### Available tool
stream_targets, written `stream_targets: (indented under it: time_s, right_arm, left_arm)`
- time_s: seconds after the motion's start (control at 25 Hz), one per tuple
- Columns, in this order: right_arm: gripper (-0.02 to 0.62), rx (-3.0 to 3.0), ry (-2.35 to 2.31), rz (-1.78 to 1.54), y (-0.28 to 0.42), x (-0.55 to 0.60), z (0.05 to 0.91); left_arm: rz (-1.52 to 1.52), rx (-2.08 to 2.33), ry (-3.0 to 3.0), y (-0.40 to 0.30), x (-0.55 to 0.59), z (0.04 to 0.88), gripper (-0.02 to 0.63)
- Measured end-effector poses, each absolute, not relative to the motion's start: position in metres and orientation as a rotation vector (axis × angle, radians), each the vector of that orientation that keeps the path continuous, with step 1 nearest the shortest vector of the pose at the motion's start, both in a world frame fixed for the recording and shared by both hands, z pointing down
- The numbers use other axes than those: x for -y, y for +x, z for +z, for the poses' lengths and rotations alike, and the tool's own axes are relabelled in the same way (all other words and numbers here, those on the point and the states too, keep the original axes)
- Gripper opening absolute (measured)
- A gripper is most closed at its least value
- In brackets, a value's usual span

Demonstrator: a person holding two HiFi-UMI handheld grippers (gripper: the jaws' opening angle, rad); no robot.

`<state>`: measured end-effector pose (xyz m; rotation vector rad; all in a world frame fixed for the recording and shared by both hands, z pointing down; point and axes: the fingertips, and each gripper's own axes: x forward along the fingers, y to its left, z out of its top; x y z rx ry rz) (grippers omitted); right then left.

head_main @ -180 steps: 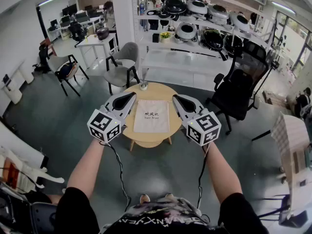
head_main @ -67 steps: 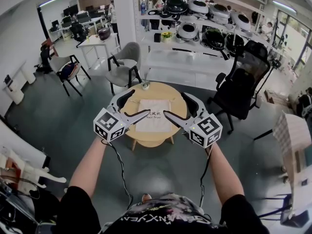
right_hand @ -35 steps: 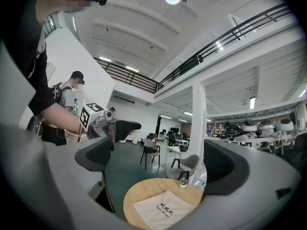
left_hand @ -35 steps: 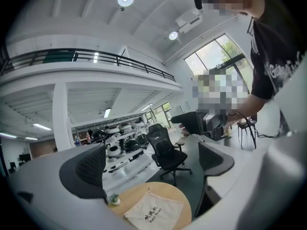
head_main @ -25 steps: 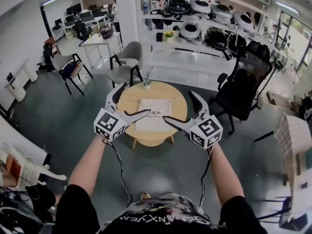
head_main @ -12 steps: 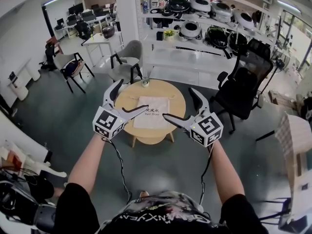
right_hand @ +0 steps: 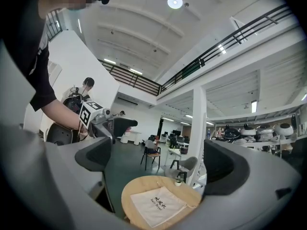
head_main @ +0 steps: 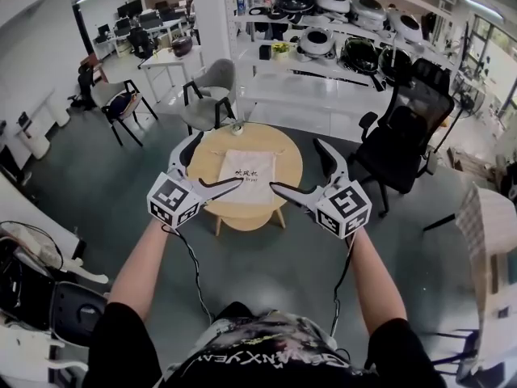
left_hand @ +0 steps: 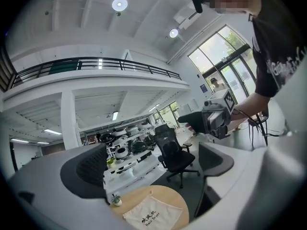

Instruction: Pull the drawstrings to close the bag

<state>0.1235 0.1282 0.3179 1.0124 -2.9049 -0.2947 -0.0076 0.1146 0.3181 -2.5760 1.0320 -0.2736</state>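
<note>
A: Hovering high above the round bench point(head_main: 242, 214), are both empty?
B: Yes. The left gripper point(head_main: 216, 162) and right gripper point(head_main: 296, 165) have jaws spread wide. The cream drawstring bag point(head_main: 246, 168) lies flat mid-frame, on the bench.

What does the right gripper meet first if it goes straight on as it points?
Probably the cloth bag on the round table, low between the open jaws of the right gripper; nothing nearer shows, depth unclear.

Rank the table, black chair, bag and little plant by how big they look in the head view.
1. Table and black chair: about alike, too close to rank.
2. Bag.
3. Plant, tiny at the table's far edge.
</note>
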Motion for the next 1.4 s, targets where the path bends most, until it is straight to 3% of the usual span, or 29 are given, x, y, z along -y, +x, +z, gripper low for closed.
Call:
stream_targets:
  time_s: [0.64,1.4]
  right_arm:
    - [0.584,2.917,0.985,-0.301,0.133,-0.118,0.332]
    - [0.584,2.890,0.980,-0.286,0.105,-0.025,0.361]
  left_arm:
    - [-0.272,-1.073,-2.561,0.001,-0.108,0.330,0.584]
    - [-0.255,-1.091,-2.593,-0.027,-0.013,0.364,0.584]
